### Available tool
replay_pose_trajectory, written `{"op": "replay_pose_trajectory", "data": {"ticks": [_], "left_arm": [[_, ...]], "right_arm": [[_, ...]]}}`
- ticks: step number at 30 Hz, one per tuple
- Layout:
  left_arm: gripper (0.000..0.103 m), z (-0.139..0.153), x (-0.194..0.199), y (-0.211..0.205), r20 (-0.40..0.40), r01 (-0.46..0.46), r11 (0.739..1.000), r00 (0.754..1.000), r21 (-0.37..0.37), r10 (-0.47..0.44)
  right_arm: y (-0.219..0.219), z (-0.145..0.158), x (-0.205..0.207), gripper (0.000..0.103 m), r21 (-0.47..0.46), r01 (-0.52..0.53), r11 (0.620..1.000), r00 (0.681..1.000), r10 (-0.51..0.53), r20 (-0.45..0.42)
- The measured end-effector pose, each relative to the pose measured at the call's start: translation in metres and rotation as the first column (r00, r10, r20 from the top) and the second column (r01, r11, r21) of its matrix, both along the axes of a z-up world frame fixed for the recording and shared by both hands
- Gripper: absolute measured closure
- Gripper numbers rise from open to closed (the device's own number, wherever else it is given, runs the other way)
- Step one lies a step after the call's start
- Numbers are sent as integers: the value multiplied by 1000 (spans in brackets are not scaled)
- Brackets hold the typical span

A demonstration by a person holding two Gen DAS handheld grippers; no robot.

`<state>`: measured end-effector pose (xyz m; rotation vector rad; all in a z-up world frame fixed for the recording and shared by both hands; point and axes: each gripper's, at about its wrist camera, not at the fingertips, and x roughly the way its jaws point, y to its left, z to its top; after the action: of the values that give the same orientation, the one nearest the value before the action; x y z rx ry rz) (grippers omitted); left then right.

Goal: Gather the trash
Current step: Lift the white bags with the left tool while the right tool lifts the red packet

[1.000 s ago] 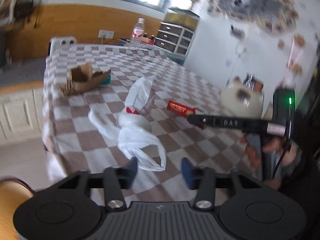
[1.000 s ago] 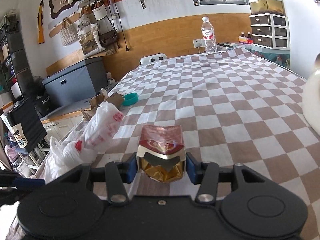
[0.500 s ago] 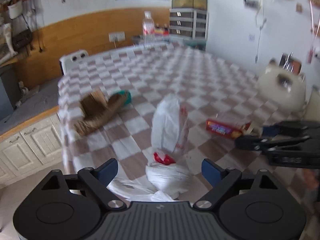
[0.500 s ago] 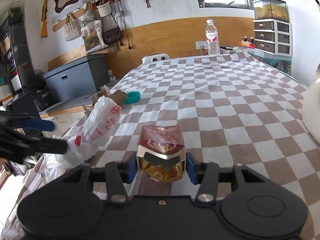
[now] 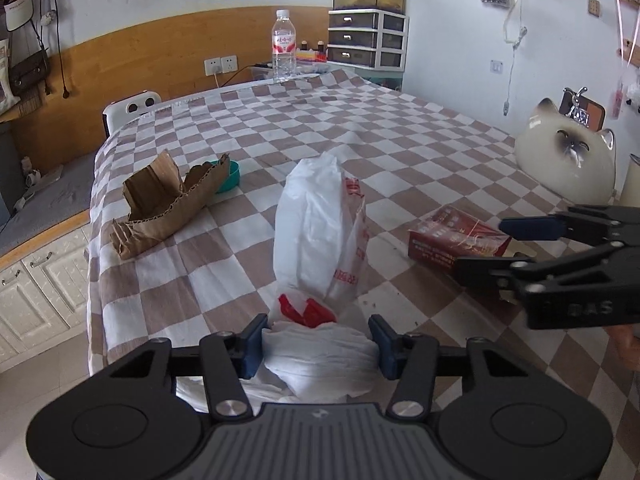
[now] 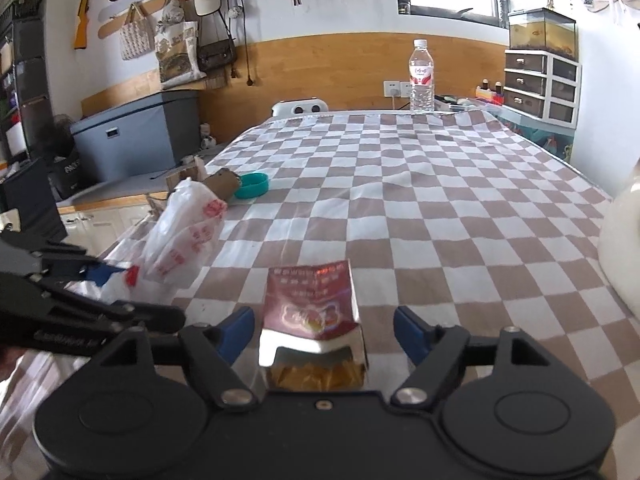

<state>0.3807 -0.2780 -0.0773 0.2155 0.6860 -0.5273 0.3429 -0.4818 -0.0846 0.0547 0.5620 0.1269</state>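
A white plastic bag (image 5: pixel 316 240) with red print lies on the checkered tablecloth (image 5: pixel 320 120); its bunched lower end sits between the pads of my left gripper (image 5: pixel 318 342), which touch both sides of it. It also shows in the right wrist view (image 6: pixel 184 232). A red carton (image 6: pixel 316 308) with an open end lies on the cloth between the spread jaws of my right gripper (image 6: pixel 324 330), untouched. The carton (image 5: pixel 456 236) and right gripper (image 5: pixel 560 248) also show in the left wrist view.
A torn piece of brown cardboard (image 5: pixel 168 200) and a teal cap (image 5: pixel 230 176) lie at the table's left side. A water bottle (image 5: pixel 284 46) stands at the far edge. A cat-shaped white object (image 5: pixel 568 160) sits at the right. Cabinets (image 5: pixel 36 296) stand left of the table.
My right gripper has opened and let go of the red carton, which now rests on the cloth. My left gripper has moved onto the bag's lower end and closed in on it.
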Motion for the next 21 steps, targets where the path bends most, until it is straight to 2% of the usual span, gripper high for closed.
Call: {"op": "replay_pose_trajectory", "data": {"ticks": [3, 5, 14, 18, 21], "left_arm": [[50, 1, -4, 3, 0, -16, 1000, 1000, -19, 16], [50, 1, -5, 5, 4, -29, 999, 1000, -24, 29], [50, 6, -15, 19, 5, -115, 990, 993, -87, 116], [50, 10, -26, 23, 45, -126, 988, 990, -95, 130], [50, 11, -30, 27, 41, -130, 986, 990, -104, 135]], "right_arm": [[11, -4, 10, 33, -45, -26, 999, 999, 24, -45], [15, -4, 11, 49, -80, -10, 997, 999, 6, -52], [15, 0, -9, 50, -75, 53, 996, 999, -52, 11], [23, 2, -20, 50, -62, 45, 997, 999, -44, 16], [27, 6, -30, 50, -58, 67, 996, 998, -66, 19]]}}
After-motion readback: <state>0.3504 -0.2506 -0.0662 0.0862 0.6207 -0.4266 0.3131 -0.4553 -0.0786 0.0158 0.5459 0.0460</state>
